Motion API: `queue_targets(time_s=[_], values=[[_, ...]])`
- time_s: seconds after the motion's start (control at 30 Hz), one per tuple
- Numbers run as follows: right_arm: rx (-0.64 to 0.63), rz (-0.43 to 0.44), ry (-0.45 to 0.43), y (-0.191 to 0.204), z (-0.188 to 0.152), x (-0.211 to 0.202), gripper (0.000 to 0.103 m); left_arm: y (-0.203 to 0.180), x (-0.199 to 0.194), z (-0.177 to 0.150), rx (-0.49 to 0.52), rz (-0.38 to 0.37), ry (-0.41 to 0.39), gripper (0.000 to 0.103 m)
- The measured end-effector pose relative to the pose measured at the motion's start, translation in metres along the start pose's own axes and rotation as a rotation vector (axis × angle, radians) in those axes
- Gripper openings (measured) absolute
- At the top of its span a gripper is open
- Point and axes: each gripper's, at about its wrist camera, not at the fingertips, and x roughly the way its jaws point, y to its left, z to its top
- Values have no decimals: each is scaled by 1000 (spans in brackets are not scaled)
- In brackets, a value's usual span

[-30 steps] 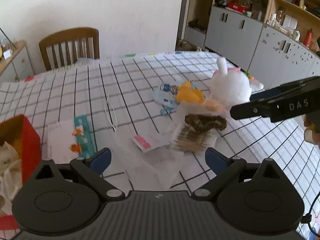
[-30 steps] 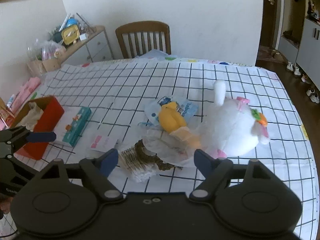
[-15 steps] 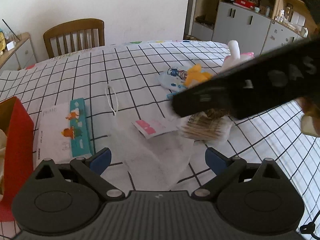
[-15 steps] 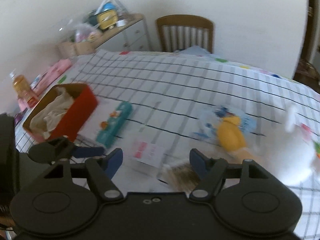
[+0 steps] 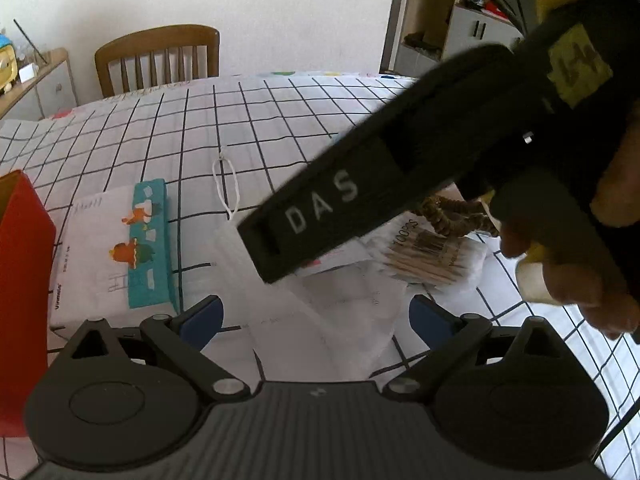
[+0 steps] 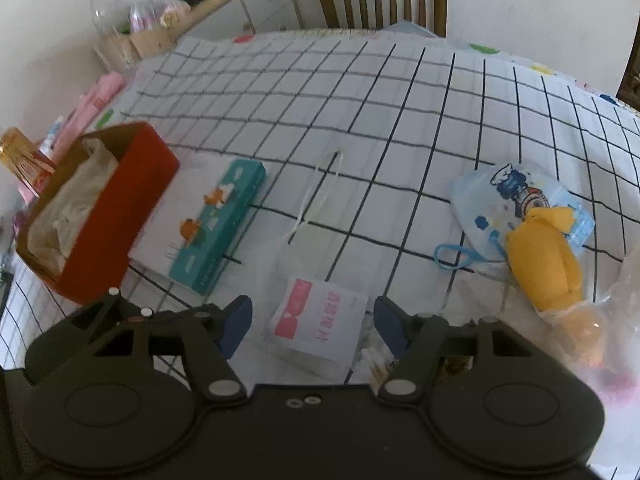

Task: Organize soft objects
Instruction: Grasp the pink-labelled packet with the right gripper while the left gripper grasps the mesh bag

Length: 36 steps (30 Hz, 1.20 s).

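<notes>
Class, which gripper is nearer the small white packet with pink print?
Right. The right gripper has the packet between its closing jaws, pads not yet touching. The left gripper sits farther back, jaws open over white paper.

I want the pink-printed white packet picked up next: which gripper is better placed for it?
Right, probably. The right gripper already straddles the packet, its jaws closing without touching yet. The left gripper sits over clear plastic wrap, farther back.
</notes>
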Motion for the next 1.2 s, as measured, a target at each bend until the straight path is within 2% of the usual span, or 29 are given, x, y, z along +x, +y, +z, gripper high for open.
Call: queue_targets(time_s=[0.13,0.4,0.5,0.57,0.63,0.77,0.87,1.2], values=[[7,5,8,0,-1,3,65,3,4,-1,-7,0,7,99],[24,4,8,1,1,6,54,3,5,1,4,1,12,87],[42,7,1,-2,2,6,48,6,3,3,-2,-1,9,78],[51,8,-3,-3,1,5,45,7,2,4,-2,0,6,66],[55,4,-5,-4,1,4,38,8,1,4,-1,2,3,60],[56,-6,-20,-5,-1,-2,36,14,-1,4,-22,5,-2,42],[52,-16,-34,-6,-3,-7,35,19,-4,6,-40,-2,-7,33],[101,-9,-112,-9,-4,-49,35,31,-27,9,-46,-12,-28,19]])
